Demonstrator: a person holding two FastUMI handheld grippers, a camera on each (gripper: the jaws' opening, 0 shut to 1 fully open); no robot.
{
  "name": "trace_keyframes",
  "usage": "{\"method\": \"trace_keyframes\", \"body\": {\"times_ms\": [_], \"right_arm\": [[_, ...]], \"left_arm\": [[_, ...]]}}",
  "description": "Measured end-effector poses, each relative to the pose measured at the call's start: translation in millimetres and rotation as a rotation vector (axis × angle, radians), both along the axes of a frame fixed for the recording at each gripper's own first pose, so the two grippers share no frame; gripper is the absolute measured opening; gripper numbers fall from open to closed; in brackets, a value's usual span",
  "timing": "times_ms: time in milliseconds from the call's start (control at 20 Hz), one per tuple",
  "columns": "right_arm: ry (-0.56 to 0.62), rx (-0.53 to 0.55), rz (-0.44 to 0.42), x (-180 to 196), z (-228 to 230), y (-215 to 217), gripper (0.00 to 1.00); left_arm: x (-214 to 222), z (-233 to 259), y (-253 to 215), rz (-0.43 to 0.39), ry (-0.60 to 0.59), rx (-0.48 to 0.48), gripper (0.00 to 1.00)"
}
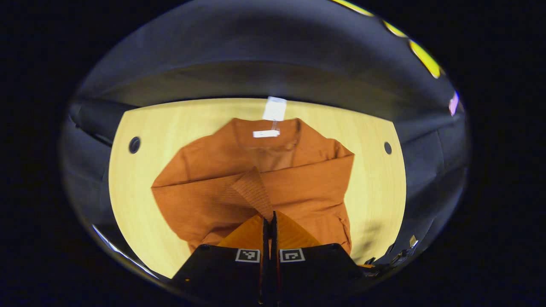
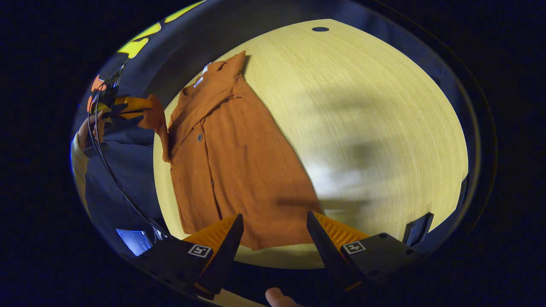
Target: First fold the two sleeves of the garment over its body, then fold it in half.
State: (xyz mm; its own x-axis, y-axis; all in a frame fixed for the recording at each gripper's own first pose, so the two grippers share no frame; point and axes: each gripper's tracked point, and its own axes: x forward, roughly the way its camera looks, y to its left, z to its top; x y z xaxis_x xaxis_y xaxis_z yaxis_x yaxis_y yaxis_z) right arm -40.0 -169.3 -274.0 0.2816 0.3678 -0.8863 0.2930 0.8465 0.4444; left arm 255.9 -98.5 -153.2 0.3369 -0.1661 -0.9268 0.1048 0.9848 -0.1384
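Note:
An orange button-up garment (image 1: 298,183) lies flat on a light wooden table (image 1: 140,187), collar at the far side. My left gripper (image 1: 268,218) is shut on the ribbed cuff (image 1: 254,189) of one sleeve, held above the body. The other sleeve (image 1: 315,168) lies across the chest. In the right gripper view the garment (image 2: 239,162) stretches away from me. My right gripper (image 2: 274,215) hangs open over its hem with nothing between the fingers. Far left there, the left gripper (image 2: 123,108) holds the lifted sleeve (image 2: 153,117).
A white tag (image 1: 274,108) lies beyond the collar. Round holes (image 1: 134,145) (image 1: 387,148) mark the table's far corners. Bare tabletop (image 2: 375,140) spreads right of the garment. A hand (image 2: 87,125) and cables (image 2: 115,179) sit at the left, a thumb (image 2: 277,295) below.

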Motion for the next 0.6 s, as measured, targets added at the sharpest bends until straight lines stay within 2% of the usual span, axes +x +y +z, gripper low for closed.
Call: {"method": "trace_keyframes", "body": {"times_ms": [150, 350, 450, 600], "right_arm": [[-0.018, 0.064, -0.091, 3.0, 0.5, -5.8, 0.95], [0.007, 0.025, -0.120, -11.3, -12.5, -26.3, 0.95], [0.005, 0.030, -0.134, -17.8, -14.4, -28.0, 0.95], [0.009, 0.031, -0.148, -29.5, -17.1, -30.1, 0.95]], "left_arm": [[4.6, -27.8, -46.6, -0.070, 0.036, 0.024, 0.03], [12.0, -52.4, -87.4, -0.090, 0.060, 0.018, 0.03], [16.2, -58.9, -98.6, -0.083, 0.057, 0.028, 0.03], [16.7, -69.8, -115.0, -0.052, 0.065, -0.018, 0.03]]}}
